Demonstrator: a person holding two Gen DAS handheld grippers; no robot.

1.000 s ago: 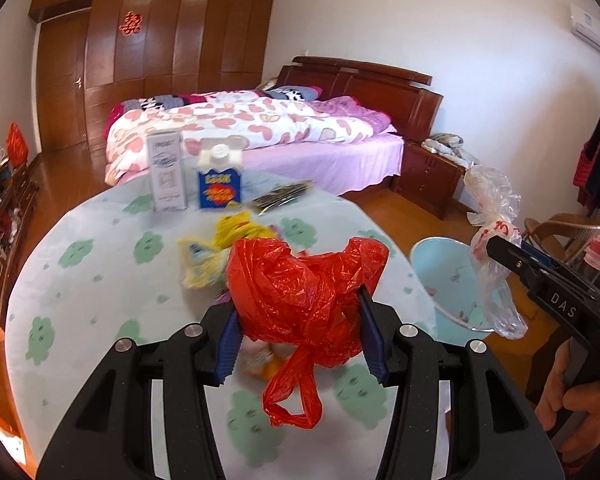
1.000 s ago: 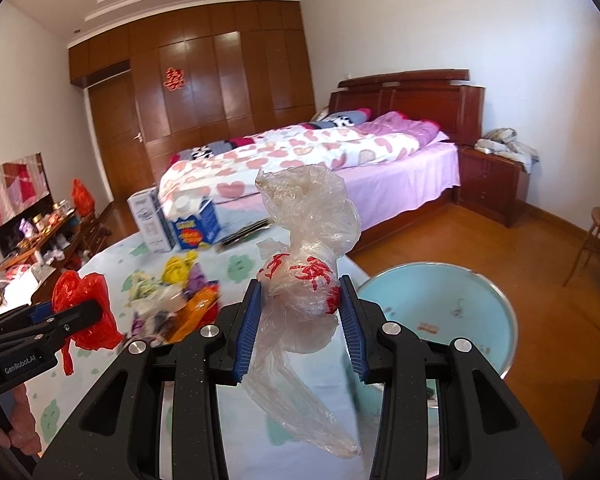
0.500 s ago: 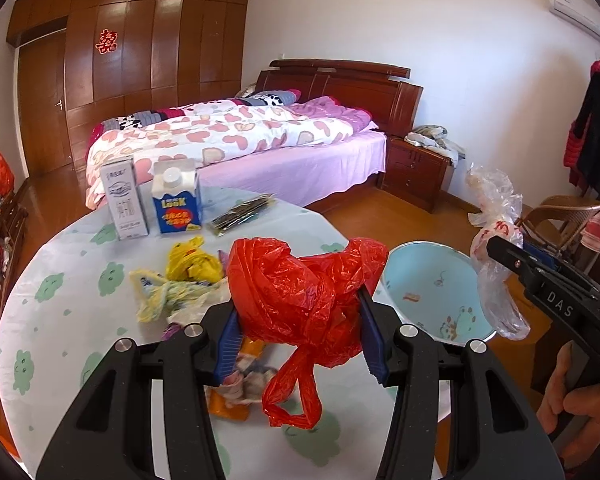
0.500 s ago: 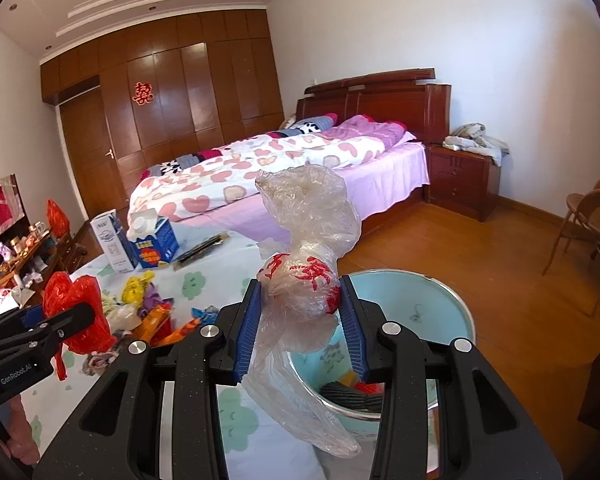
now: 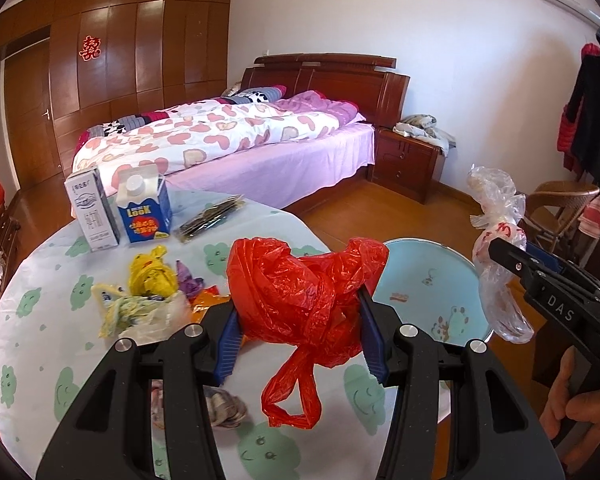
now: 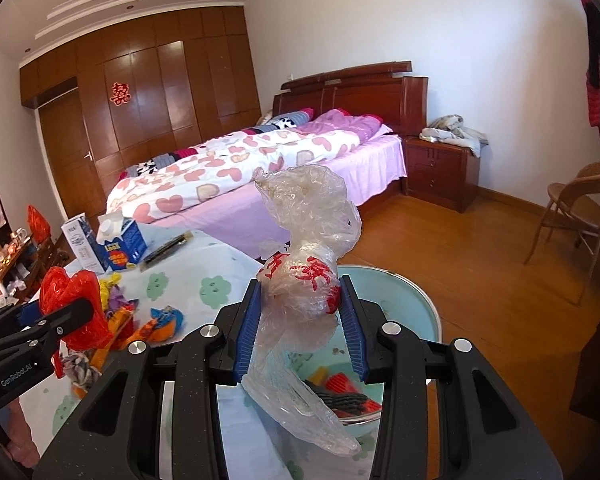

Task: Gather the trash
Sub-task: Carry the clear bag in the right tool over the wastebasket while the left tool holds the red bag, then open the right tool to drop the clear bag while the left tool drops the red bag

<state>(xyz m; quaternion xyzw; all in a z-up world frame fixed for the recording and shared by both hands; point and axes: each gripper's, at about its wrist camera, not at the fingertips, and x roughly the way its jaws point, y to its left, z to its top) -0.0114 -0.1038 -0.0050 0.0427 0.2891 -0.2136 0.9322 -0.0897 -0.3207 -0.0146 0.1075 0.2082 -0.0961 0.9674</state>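
The left hand-held gripper (image 5: pixel 300 332) clamps a crumpled red bag (image 5: pixel 304 300) between its blue pads, a loop of it dangling above the bench (image 5: pixel 36 320). The right hand-held gripper (image 6: pixel 300 328) pinches a clear bag (image 6: pixel 304 280) with red print, which hangs over the pale blue bin (image 6: pixel 416 300) beside the bench. Wrappers (image 5: pixel 148 292) lie scattered on the bench, with two cartons (image 5: pixel 120 212) standing behind them.
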